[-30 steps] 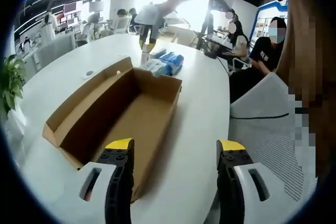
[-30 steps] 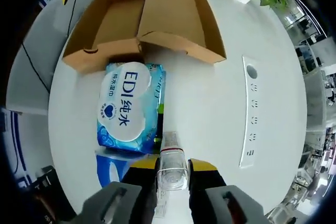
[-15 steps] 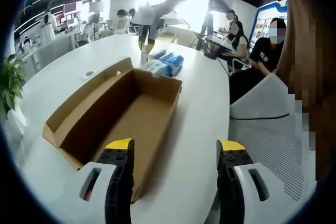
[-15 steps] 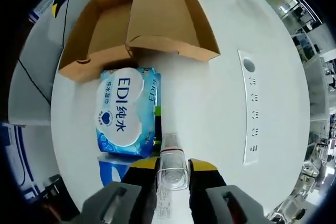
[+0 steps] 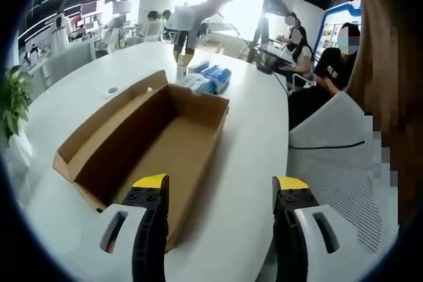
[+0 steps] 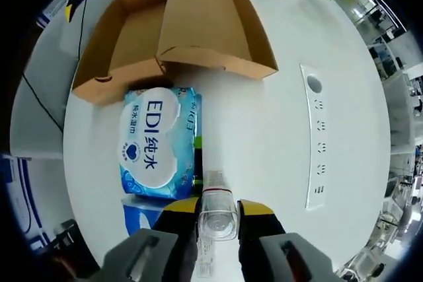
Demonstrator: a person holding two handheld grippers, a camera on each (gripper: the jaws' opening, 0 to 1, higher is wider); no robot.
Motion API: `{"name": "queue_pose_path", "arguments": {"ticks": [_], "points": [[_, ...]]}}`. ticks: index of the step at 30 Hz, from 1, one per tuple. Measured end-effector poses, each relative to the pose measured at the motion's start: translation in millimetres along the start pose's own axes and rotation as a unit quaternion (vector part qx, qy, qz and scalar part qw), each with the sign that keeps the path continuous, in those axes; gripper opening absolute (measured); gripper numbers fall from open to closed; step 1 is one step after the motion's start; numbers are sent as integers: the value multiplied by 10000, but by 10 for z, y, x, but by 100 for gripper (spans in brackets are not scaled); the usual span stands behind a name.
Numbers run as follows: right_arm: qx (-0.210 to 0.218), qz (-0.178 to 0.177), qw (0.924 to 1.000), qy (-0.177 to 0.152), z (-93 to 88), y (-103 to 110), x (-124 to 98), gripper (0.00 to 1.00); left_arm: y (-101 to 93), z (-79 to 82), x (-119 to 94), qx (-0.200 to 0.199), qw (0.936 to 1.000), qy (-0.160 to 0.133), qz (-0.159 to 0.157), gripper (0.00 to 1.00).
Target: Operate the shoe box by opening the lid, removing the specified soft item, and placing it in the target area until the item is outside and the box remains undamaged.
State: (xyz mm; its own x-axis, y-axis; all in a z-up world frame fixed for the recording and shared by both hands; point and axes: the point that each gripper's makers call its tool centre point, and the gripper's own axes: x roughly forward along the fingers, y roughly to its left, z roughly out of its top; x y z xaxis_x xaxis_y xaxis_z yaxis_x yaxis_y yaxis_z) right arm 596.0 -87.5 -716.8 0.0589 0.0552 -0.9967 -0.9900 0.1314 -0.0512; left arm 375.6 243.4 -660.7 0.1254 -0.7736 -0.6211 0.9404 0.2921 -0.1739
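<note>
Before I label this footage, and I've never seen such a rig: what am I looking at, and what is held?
A person holds two hand grippers, each carrying a fisheye camera looking along its jaws. In the left gripper view, the left gripper hangs open above the open brown cardboard shoe box on the round white table. The right gripper view looks down: the right gripper is shut on a small clear plastic bottle. Beside the box lies a blue-and-white soft pack of wet wipes, already outside it.
</note>
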Motion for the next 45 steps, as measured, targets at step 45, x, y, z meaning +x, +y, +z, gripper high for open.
{"name": "queue_pose_path", "arguments": {"ticks": [45], "points": [[1328, -678, 9780, -1458, 203, -98, -609, 36, -17, 51, -13, -302, 9993, -214, 74, 62]]}}
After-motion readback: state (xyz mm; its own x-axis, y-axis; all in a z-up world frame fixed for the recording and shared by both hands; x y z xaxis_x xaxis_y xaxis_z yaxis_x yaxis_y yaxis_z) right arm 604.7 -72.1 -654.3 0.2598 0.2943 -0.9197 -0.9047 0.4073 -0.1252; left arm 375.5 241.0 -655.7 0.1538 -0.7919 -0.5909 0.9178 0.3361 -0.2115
